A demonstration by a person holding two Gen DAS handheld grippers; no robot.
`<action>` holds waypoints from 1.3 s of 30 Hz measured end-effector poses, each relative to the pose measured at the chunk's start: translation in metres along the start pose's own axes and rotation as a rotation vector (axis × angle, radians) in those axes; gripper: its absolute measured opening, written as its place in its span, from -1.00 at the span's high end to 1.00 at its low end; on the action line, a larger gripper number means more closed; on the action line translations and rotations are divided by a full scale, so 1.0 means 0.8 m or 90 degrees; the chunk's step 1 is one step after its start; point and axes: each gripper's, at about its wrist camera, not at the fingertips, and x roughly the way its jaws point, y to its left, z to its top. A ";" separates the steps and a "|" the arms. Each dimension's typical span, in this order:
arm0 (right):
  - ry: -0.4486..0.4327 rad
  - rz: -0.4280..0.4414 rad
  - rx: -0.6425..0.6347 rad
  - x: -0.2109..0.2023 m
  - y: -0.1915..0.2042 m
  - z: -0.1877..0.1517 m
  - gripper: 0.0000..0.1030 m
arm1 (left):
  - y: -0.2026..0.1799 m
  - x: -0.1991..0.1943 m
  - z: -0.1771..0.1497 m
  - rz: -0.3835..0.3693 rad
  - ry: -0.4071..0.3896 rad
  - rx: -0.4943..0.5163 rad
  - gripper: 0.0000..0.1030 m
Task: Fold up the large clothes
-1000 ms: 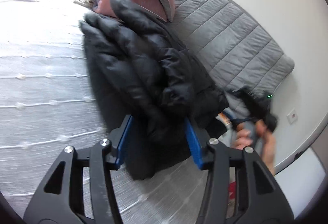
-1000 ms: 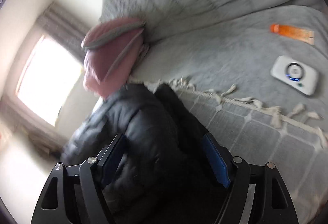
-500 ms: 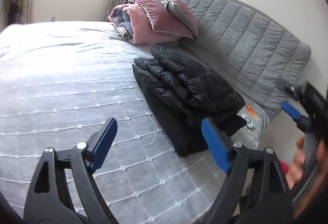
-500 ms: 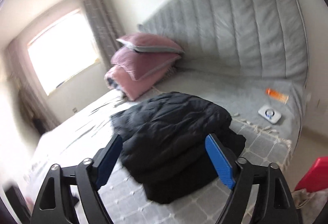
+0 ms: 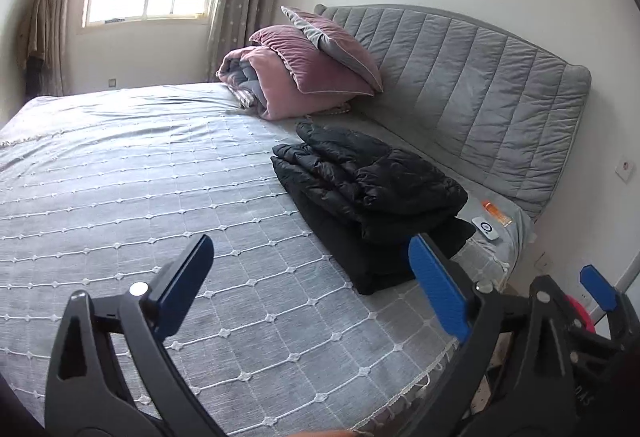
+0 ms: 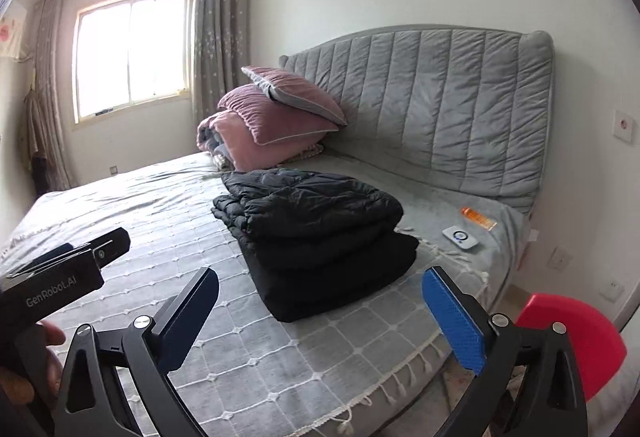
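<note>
Folded black puffer jacket [image 6: 316,233] on the bed [image 6: 160,237], ahead of both grippers.
Left gripper [image 5: 312,285] and right gripper [image 6: 320,317] are opening wide, holding nothing, clear of the jacket.

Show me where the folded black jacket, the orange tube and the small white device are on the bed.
folded black jacket [image 6: 316,221], right wrist view, on its top folded layer.
orange tube [image 6: 478,217], right wrist view, on the middle of its body.
small white device [image 6: 461,237], right wrist view, on its round face.

Black gripper [image 6: 320,321] frames, silver screws — blue-padded jaws, "GenRobot.AI" lettering
</note>
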 end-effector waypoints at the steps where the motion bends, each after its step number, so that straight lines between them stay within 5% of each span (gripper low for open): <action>1: -0.002 0.000 0.008 -0.004 -0.001 -0.003 -0.99 | -0.002 -0.004 -0.002 -0.009 -0.003 0.004 -0.91; 4: 0.008 0.015 0.017 -0.008 -0.001 -0.011 -0.99 | -0.007 -0.011 -0.005 -0.018 0.000 0.006 -0.92; 9: -0.021 -0.048 0.022 -0.003 0.001 -0.026 -1.00 | -0.015 -0.012 -0.016 -0.025 -0.015 0.027 -0.99; 25: 0.001 -0.053 0.013 0.025 0.005 -0.047 -1.00 | 0.005 0.004 -0.031 0.002 0.009 -0.004 -0.99; 39: 0.013 -0.073 -0.004 0.032 0.004 -0.056 -1.00 | -0.011 0.007 -0.038 -0.025 0.026 0.022 -0.99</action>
